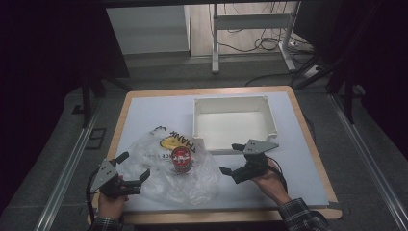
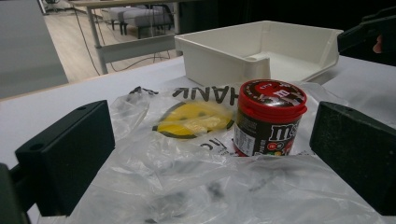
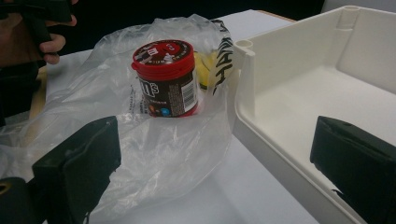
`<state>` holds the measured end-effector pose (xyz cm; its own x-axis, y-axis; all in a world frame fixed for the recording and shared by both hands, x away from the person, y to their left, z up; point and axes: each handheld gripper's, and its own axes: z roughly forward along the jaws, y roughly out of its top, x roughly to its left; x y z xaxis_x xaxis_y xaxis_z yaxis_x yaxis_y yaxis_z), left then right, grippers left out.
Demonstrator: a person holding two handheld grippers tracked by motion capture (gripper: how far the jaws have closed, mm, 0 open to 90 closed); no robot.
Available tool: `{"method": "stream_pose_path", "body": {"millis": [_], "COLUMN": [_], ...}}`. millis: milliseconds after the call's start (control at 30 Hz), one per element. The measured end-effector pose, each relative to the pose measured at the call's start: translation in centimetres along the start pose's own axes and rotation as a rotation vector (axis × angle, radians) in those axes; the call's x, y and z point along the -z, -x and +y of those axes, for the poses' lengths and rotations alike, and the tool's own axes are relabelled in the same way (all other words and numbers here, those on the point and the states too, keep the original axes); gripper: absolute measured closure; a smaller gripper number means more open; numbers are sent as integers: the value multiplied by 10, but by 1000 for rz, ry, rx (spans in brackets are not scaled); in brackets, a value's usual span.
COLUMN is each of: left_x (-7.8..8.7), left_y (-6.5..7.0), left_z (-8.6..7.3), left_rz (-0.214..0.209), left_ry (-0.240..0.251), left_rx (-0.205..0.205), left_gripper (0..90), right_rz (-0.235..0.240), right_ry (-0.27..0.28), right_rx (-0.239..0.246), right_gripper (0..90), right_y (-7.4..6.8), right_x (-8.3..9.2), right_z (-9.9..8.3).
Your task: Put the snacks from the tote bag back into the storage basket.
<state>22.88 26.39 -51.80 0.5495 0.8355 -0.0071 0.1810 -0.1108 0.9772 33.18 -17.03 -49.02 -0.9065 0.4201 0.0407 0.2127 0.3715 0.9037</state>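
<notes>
Landmark: the candy jar [image 1: 182, 159], a small dark tub with a red lid, standing upright in the middle of the near half of the surface [image 1: 298, 159].

Jar spot: it sits on the crumpled clear plastic bag [image 1: 168, 180], which spreads out flat under and around it. In the left gripper view the jar [image 2: 269, 118] has loose plastic [image 2: 196, 186] bunched in front of it, and the yellow smiley print on the bag [image 2: 194, 120] lies just beside the jar.

Left tongs [image 1: 133, 169]: off to the left of the jar, jaws spread wide, nothing in them. The inner jaw tip looks to be over the bag's edge; can't tell if it's actually touching. Its own view looks straight at the jar, which stands between the two jaws but farther off, apart from both.

Right tongs [image 1: 231, 158]: off to the right of the jar, also wide and holding nothing, just past the bag's right edge. In the right gripper view the jar [image 3: 166, 78] stands up ahead, closer to the left jaw's side.

White tray [image 1: 234, 103]: behind the jar and to its right, open on top, close to the bag. In the right gripper view the tray's wall [image 3: 261, 140] runs between the jaws, with the bag [image 3: 154, 154] up against it.

Hands: one hand [image 1: 111, 204] on each gripper at the near edge, on either side of the jar; the other hand [image 1: 272, 185] has a plaid sleeve.
</notes>
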Motion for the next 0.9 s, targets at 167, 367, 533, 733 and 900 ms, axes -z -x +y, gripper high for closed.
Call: {"method": "stream_pose_path", "body": {"millis": [167,367,533,733,900], "left_x": [0,0,0,0,0], "left_y": [0,0,0,1,1], "left_z": [0,0,0,0,0], "left_rz": [1,0,-3,-5,-2], "left_ry": [4,6,4,5,5], "left_rx": [0,-1,-2,-4,-5], "left_gripper": [0,0,0,0,0], "right_rz": [9,25,35,51,62], "right_ry": [-1,-4,4,-7,-18], "right_rx": [6,2,12,12,17], "right_gripper": [21,22,23,23,22], "right_y": [-1,-2,-2,-3,-6], "right_x": [-7,-14,-21,-29,-37], "right_z": [4,8,12,13,15]}}
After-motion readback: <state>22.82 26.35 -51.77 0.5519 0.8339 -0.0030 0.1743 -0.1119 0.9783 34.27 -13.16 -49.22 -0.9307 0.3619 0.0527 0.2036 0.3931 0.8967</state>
